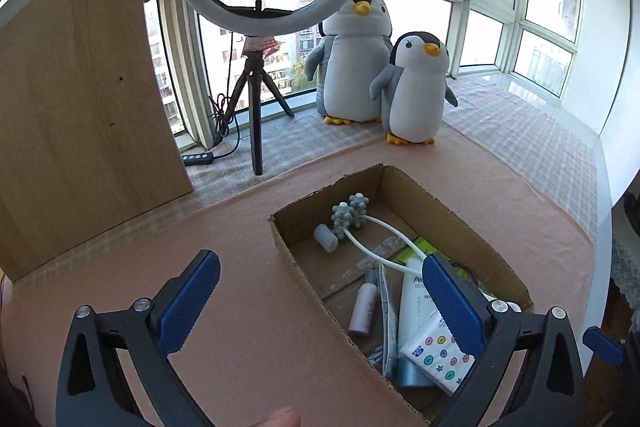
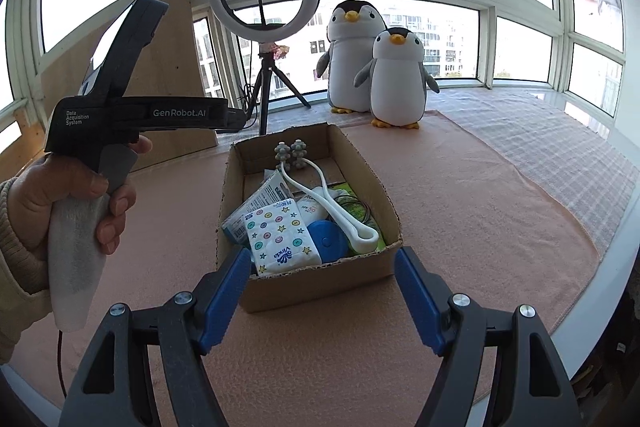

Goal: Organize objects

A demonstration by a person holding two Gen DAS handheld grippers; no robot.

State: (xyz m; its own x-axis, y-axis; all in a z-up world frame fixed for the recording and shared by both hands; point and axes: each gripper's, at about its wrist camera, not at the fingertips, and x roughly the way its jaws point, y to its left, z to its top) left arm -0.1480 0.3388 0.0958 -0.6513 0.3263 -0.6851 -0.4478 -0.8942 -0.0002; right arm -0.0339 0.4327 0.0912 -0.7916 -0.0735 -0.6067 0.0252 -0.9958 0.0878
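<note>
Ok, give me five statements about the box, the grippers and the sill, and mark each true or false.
1. The tissue pack lies inside the box. True.
2. The left gripper grips a bottle. False: its jaws stand wide open with nothing clamped.
3. Two penguins stand beyond the box. True.
4. The roller lies on the cloth outside the box. False: it lies in the box, on other items.
5. The right gripper holds the blue disc. False: it is open and empty, just short of the box.
</note>
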